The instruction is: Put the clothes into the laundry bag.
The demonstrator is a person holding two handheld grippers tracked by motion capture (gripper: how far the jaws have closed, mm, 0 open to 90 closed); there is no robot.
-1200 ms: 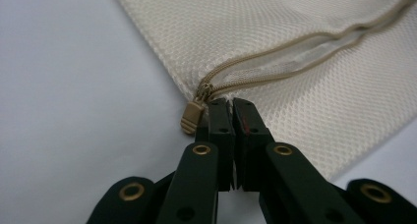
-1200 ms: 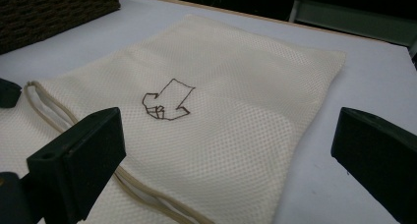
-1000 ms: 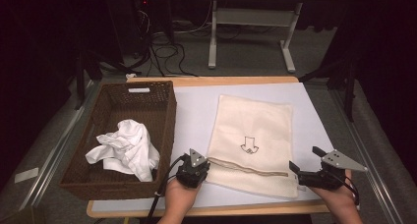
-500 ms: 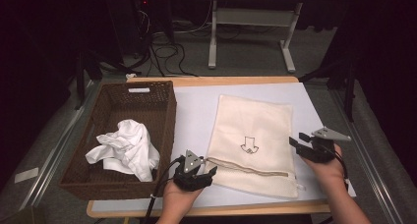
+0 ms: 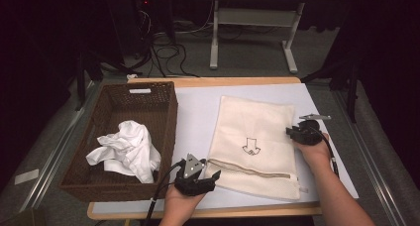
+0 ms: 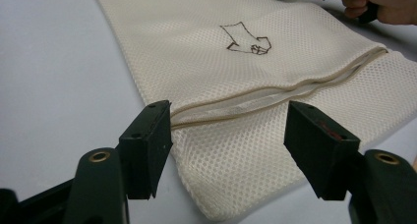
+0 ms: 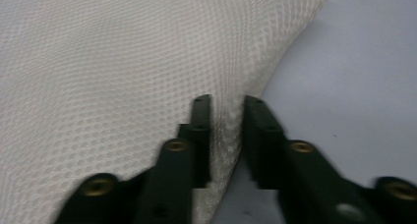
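A cream mesh bag (image 5: 252, 132) with an arrow drawn on it lies flat on the white table, its zipper slit near the front edge. My left gripper (image 5: 214, 180) rests at the bag's near left corner. Its jaws have just been opening and stand open (image 6: 228, 130) around the end of the slit, pressing on nothing. My right gripper (image 5: 292, 133) is at the bag's right edge, about halfway up. Its jaws have just been closing and now pinch a raised fold of the mesh bag (image 7: 123, 62) between them (image 7: 227, 111).
A brown wicker basket (image 5: 171, 117) stands at the left of the table (image 5: 198, 107) with a crumpled white cloth (image 5: 126, 149) inside. Beyond the table are desk legs and cables on the floor.
The right hand moved from the bag's near right corner away along its right edge, and its jaws narrowed onto the mesh. The left gripper stayed put while its jaws spread apart.
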